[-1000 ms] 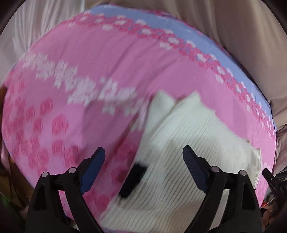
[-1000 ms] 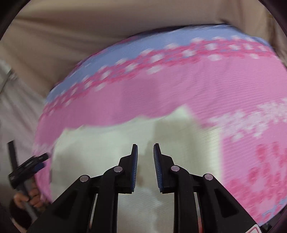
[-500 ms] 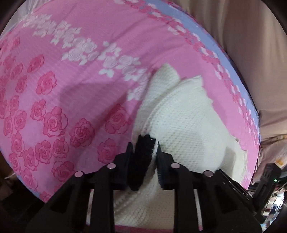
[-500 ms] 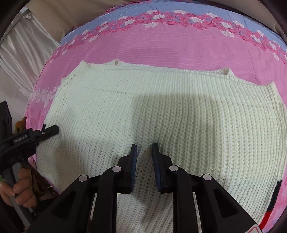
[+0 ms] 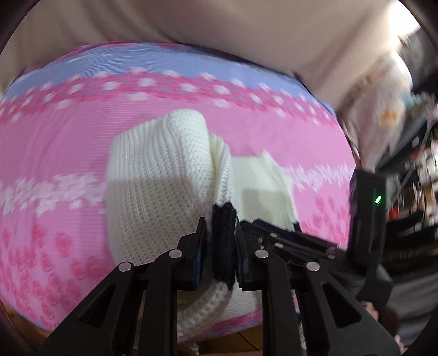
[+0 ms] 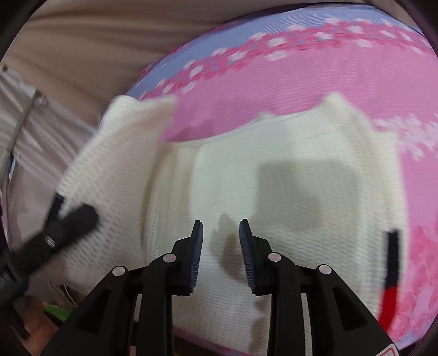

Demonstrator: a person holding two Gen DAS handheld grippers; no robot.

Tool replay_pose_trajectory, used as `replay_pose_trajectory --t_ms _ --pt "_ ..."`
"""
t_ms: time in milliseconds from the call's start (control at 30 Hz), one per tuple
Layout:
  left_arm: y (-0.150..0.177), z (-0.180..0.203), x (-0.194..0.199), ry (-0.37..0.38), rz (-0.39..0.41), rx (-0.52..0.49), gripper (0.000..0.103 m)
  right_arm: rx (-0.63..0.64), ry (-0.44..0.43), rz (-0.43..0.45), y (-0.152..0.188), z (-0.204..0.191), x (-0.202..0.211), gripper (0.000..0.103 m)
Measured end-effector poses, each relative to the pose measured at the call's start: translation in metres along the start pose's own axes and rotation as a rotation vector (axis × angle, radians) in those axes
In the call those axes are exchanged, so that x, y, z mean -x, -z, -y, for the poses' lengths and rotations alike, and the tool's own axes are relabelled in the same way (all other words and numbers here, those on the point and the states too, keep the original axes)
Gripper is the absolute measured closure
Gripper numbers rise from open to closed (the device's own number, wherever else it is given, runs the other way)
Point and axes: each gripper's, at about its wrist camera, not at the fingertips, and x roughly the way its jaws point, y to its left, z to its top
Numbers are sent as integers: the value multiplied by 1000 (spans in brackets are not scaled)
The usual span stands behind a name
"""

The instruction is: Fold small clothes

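A white knitted sweater (image 6: 273, 169) with black and red trim lies on a pink rose-patterned bedspread (image 6: 328, 76). My left gripper (image 5: 219, 241) is shut on the sweater's black-edged cuff (image 5: 223, 219) and holds the sleeve (image 5: 158, 175) lifted over the body. In the right wrist view the lifted sleeve (image 6: 109, 164) hangs at the left, with the left gripper (image 6: 54, 235) below it. My right gripper (image 6: 221, 235) hovers over the sweater's lower middle, its jaws a little apart and holding nothing.
The bedspread (image 5: 68, 153) has a blue border band at the far edge (image 5: 131, 63). Beige cloth (image 5: 219, 22) rises behind the bed. Cluttered shelves (image 5: 410, 169) stand at the right. A person's hand (image 5: 383, 320) holds the other gripper's black body (image 5: 366, 208).
My left gripper closed on the black cuff and lifted the sleeve up and over the sweater. My right gripper's jaws have parted slightly and it has drawn back from the fabric.
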Motion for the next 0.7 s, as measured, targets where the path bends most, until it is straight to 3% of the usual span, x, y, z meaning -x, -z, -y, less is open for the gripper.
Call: replay_pose_trajectory --t_ms 133,200,233,300,333,367,500,700 --pt "12 37 -60 -51 -127 -123 85 -102 20 43 10 46 28 68" --pt "22 35 -74 -68 -191 -111 78 -145 26 48 17 63 35 65" --pt "24 29 -68 -32 -189 -76 72 -157 24 48 17 68 39 63" --pt "25 17 -49 19 -154 -25 48 -181 -12 49 23 71 44 54" --pt "26 9 -35 9 -121 -3 31 -187 -39 49 26 69 44 48" --pt "28 3 -24 0 -88 14 28 -192 -74 41 27 65 43 46" --pt "34 -35 9 -67 -36 57 24 -193 -172 -30 22 41 23 37" --pt "67 -80 19 -134 -81 133 22 -93 -72 -181 18 -1 -30 35"
